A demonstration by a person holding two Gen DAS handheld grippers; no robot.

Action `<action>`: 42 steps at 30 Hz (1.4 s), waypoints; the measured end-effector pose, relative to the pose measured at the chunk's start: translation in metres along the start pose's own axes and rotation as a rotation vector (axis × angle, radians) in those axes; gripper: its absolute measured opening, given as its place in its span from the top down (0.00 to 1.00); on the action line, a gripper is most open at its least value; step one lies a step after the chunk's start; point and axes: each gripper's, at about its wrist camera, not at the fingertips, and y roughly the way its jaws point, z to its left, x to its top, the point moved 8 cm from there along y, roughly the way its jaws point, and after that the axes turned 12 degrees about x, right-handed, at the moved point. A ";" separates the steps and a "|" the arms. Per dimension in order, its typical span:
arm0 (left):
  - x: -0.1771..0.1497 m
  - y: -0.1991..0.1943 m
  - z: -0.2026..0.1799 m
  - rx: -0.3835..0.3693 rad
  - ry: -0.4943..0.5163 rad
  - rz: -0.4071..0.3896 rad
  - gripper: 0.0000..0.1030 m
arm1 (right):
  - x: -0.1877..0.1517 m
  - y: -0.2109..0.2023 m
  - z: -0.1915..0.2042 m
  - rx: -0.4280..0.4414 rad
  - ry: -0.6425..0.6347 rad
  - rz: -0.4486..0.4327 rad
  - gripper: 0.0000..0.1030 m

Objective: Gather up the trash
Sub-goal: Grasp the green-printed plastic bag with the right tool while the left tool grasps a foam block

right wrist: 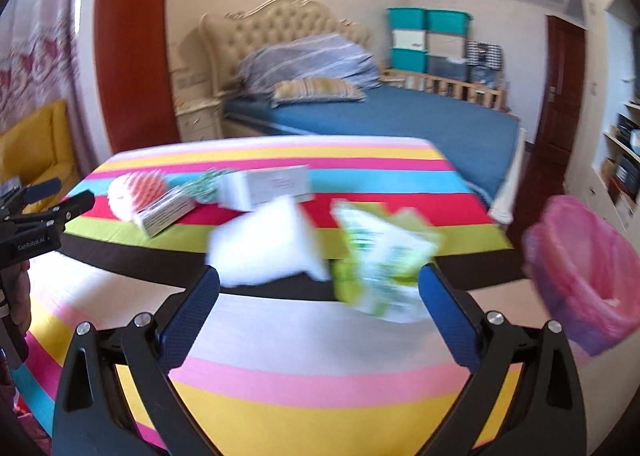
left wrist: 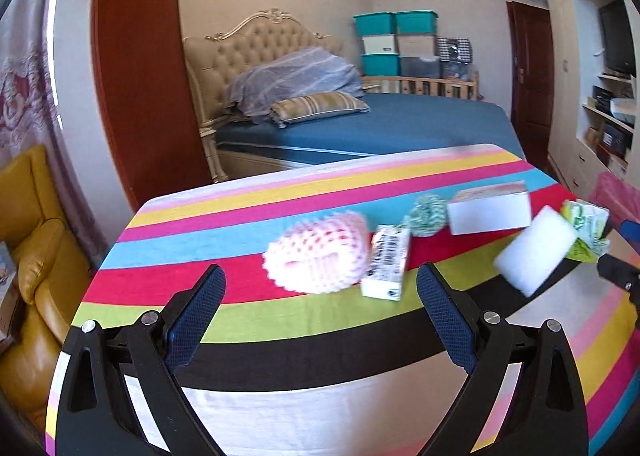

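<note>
Trash lies on a striped tablecloth (left wrist: 280, 320). In the left wrist view I see a pink foam fruit net (left wrist: 318, 256), a small barcode carton (left wrist: 386, 264), a green-white crumpled ball (left wrist: 426, 213), a white box (left wrist: 488, 207), a white foam block (left wrist: 534, 250) and a green wrapper (left wrist: 586, 230). My left gripper (left wrist: 320, 288) is open and empty, just short of the foam net. My right gripper (right wrist: 320, 288) is open; the foam block (right wrist: 268, 248) and green wrapper (right wrist: 380, 256) lie blurred just ahead of its fingers. A pink-lined bin (right wrist: 584, 272) stands right of the table.
A bed with blue sheet (left wrist: 400, 123) lies beyond the table. A yellow armchair (left wrist: 36, 256) stands at the left. Shelves (left wrist: 608, 123) line the right wall. Teal storage boxes (left wrist: 396, 39) are stacked at the back.
</note>
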 end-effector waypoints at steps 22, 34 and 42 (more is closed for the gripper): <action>-0.019 -0.005 -0.001 -0.046 -0.022 0.025 0.12 | -0.010 -0.012 -0.062 -0.158 0.148 0.022 0.06; -0.021 -0.011 -0.074 -0.206 0.087 0.074 0.12 | -0.008 0.022 -0.083 -0.120 0.159 0.107 0.58; -0.016 -0.005 -0.150 -0.353 0.169 0.131 0.12 | -0.009 -0.018 -0.086 -0.138 0.181 -0.037 0.80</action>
